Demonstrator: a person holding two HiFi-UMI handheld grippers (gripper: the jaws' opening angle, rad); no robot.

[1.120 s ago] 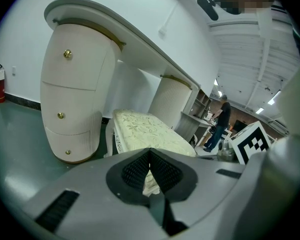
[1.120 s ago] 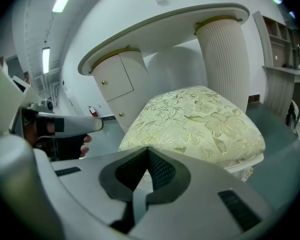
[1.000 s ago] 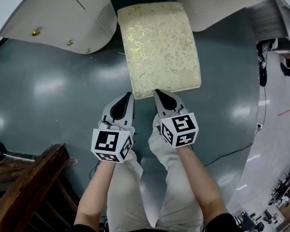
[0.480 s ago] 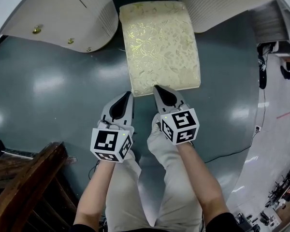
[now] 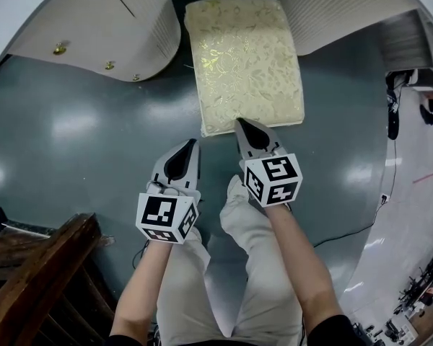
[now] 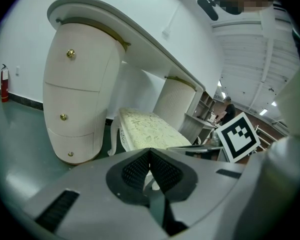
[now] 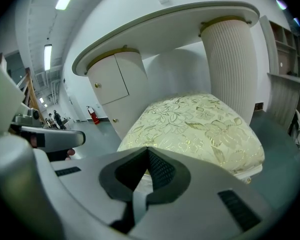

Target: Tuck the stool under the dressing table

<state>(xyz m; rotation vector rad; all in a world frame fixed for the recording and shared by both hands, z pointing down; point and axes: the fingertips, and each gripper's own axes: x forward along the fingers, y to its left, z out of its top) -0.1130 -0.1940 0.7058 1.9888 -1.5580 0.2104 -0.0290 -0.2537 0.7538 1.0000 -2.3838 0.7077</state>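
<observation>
The stool has a cream floral cushion, and its far end lies in the gap between the white dressing table's two pedestals. My right gripper is shut, its tip against the cushion's near edge. The left gripper is also shut and holds nothing; it sits a little behind and left of the stool, apart from it. From the left gripper view the stool stands beside the drawer pedestal, past the shut left gripper. In the right gripper view the cushion fills the space just beyond my right gripper.
A dark wooden piece of furniture stands at the lower left. A black cable runs over the grey floor at the right, near grey shelving. The person's legs are below the grippers.
The stool has slid farther in between the pedestals, and my right gripper has moved forward with it. The left gripper has stayed where it was.
</observation>
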